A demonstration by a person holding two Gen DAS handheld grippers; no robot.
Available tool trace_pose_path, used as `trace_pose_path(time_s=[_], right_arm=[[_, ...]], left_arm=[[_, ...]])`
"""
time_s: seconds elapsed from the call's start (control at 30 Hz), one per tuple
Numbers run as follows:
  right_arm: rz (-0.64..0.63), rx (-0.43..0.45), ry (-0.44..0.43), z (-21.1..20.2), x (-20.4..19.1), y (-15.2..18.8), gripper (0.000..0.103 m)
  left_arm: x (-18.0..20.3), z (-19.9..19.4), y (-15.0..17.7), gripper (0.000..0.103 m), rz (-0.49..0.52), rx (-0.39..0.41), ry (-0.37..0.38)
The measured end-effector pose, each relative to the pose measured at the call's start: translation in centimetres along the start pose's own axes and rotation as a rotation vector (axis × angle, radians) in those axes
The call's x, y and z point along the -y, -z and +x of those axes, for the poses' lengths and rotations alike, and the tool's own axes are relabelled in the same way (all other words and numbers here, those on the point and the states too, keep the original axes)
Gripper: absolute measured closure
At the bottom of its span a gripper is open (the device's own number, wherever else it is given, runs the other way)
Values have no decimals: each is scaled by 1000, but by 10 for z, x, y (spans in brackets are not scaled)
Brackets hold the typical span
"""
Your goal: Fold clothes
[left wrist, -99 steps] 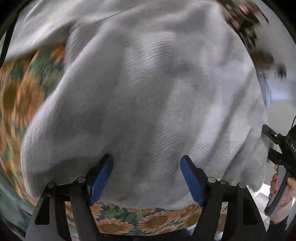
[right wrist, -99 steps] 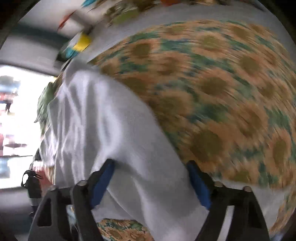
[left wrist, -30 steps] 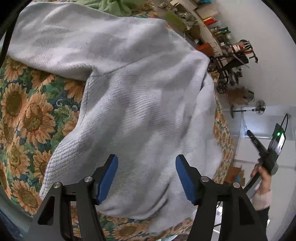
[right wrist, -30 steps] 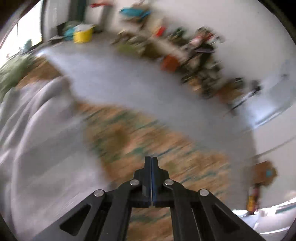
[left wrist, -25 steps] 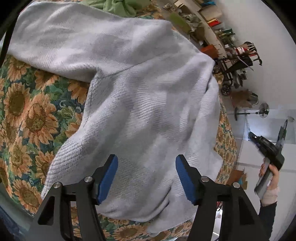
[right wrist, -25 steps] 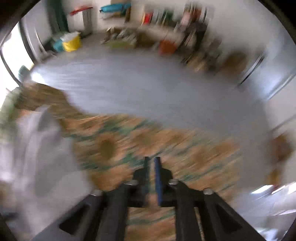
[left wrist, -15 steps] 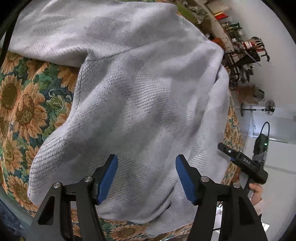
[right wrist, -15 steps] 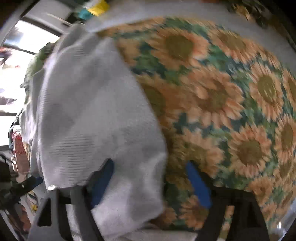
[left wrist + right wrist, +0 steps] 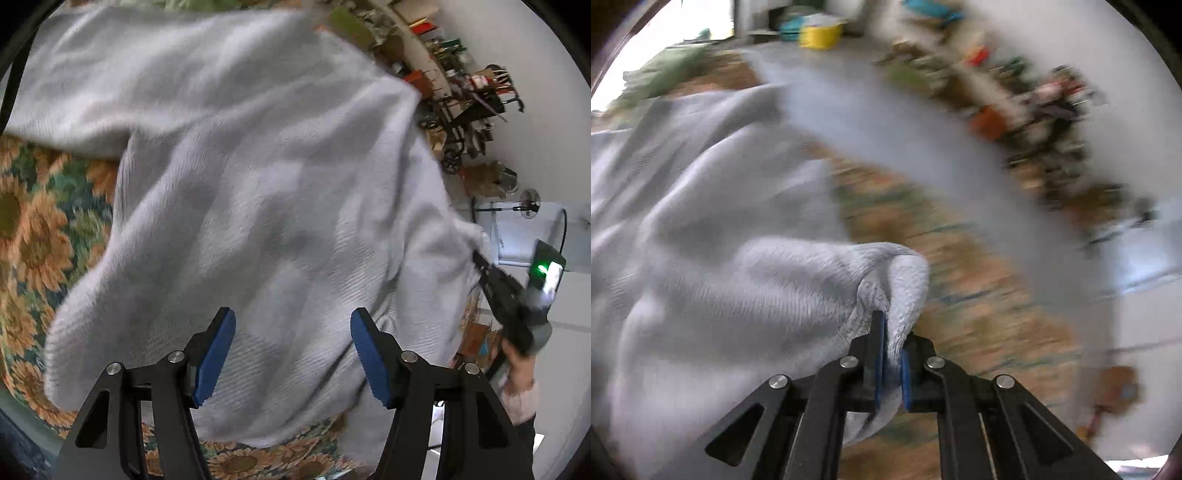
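In the left wrist view, the left gripper (image 9: 291, 354) has its blue ribbed pads wide apart above a pale grey knit sweater (image 9: 258, 192), which fills the middle of the frame over a sunflower cloth (image 9: 33, 236); a cluttered shelf (image 9: 461, 92) stands at the upper right, and at the right edge a hand (image 9: 517, 369) holds the other tool. In the right wrist view, blurred, the right gripper (image 9: 890, 354) is clamped on a bunched sweater edge (image 9: 905, 280), with the sunflower cloth and grey floor (image 9: 886, 122) beyond.

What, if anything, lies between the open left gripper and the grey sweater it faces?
Nothing visible does. The left gripper hangs open directly over the grey sweater, with only air between; the right gripper already pinches an edge.
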State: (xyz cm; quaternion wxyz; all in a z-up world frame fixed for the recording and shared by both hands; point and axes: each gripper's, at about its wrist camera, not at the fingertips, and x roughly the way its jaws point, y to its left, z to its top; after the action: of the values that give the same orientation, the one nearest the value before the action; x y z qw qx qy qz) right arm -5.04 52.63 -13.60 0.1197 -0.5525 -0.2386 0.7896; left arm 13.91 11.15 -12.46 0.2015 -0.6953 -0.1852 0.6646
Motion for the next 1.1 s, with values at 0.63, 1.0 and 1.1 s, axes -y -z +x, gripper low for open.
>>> trace_pose_path(time_s=[0.63, 1.0, 1.1], right_arm=[[794, -242, -610, -40, 85, 223, 23], [614, -215, -551, -43, 19, 226, 22], [591, -263, -585, -23, 7, 220, 22]], left_arm=[[-57, -22, 4, 37, -46, 33, -144], [-77, -47, 30, 37, -48, 74, -199], [-87, -41, 39, 28, -46, 56, -241]])
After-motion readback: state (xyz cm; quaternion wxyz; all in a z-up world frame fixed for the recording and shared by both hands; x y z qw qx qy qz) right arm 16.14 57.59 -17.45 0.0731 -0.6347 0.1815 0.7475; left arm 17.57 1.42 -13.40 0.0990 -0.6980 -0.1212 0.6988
